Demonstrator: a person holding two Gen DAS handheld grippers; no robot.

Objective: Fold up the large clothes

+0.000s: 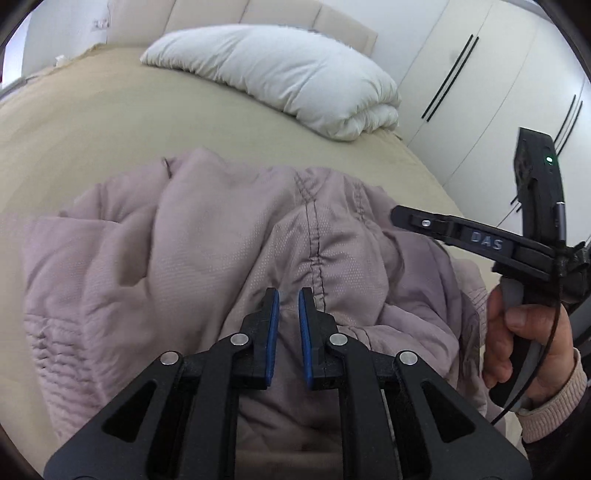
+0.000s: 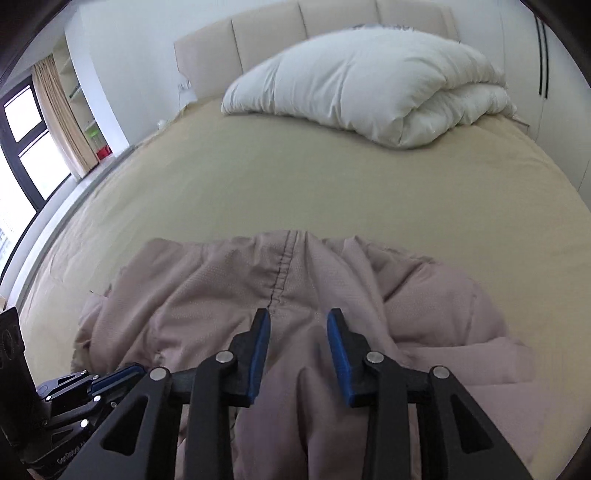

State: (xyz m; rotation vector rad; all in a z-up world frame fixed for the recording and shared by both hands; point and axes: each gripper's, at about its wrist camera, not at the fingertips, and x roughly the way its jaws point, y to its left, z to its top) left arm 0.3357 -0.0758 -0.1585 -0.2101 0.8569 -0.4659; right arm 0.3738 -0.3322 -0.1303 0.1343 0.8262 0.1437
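Observation:
A large mauve padded jacket (image 1: 192,243) lies crumpled on the tan bed sheet (image 1: 92,122); it also shows in the right wrist view (image 2: 221,291). My left gripper (image 1: 289,293) hovers just over a raised fold by a dark stitched seam, jaws a narrow gap apart with fabric showing between them; I cannot tell if it pinches the cloth. My right gripper (image 2: 298,314) is open above the jacket near the same seam, nothing between its blue pads. The right gripper also shows in the left wrist view (image 1: 399,216), held by a hand at the right.
A folded white duvet (image 2: 369,81) lies at the head of the bed against the beige headboard (image 2: 332,18). White wardrobe doors (image 1: 480,92) stand to the right of the bed. A window (image 2: 22,147) and curtain are at the left.

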